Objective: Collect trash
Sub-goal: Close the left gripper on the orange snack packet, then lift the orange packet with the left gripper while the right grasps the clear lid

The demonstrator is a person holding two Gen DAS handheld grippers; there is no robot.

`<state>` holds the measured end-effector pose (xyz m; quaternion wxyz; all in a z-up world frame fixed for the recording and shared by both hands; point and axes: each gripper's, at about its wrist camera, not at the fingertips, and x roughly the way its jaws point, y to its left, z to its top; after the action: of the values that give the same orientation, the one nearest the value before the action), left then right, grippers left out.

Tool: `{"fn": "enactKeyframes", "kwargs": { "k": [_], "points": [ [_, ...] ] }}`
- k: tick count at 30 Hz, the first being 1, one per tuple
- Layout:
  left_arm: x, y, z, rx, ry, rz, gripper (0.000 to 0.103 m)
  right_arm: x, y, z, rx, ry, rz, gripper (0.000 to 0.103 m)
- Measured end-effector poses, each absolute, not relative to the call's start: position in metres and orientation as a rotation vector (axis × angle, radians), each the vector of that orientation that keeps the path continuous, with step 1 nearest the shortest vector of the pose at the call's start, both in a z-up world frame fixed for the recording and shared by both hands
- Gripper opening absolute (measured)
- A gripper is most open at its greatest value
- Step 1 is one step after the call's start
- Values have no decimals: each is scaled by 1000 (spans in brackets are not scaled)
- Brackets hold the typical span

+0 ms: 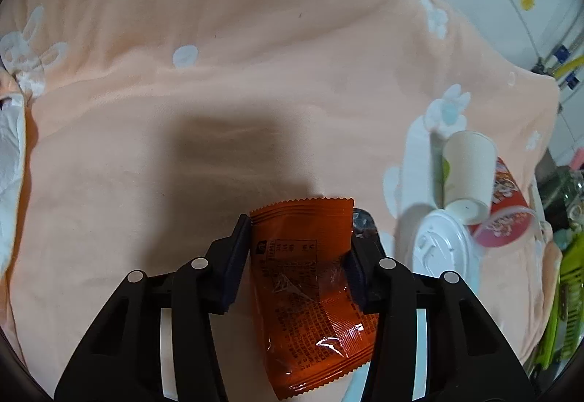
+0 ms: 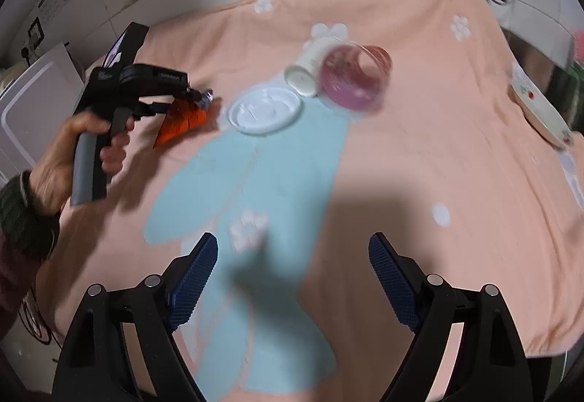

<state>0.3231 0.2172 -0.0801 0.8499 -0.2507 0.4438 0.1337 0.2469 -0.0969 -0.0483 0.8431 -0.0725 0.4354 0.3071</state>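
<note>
An orange snack wrapper (image 1: 310, 292) lies on the peach blanket (image 1: 146, 132), and my left gripper (image 1: 301, 219) is shut on it, both pads pressing its sides. The right wrist view shows that same left gripper (image 2: 197, 99) in a hand (image 2: 73, 154), with the wrapper (image 2: 182, 119) under its tip. To its right lie a white lid (image 2: 266, 108), a tipped white paper cup (image 2: 310, 66) and a tipped red clear cup (image 2: 356, 81). The lid (image 1: 441, 245), paper cup (image 1: 469, 176) and red cup (image 1: 503, 219) also show in the left wrist view. My right gripper (image 2: 294, 238) hangs open over the blanket, holding nothing.
A white plate with a cherry print (image 2: 540, 110) rests at the blanket's right edge. A white box (image 2: 33, 103) stands at the left by the tiled wall. A green rack (image 1: 569, 292) is past the right edge, and white crumpled paper (image 1: 9, 161) lies at the far left.
</note>
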Motion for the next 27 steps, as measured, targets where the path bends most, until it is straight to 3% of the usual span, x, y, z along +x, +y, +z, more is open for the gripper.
{"fn": "enactKeyframes", "kwargs": {
  "k": [18, 27],
  "points": [
    [289, 230, -55, -502, 903, 193, 42, 323, 18, -67, -162, 935, 687, 82],
    [278, 235, -46, -485, 891, 175, 42, 358, 36, -86, -133, 997, 661, 88]
  ]
}}
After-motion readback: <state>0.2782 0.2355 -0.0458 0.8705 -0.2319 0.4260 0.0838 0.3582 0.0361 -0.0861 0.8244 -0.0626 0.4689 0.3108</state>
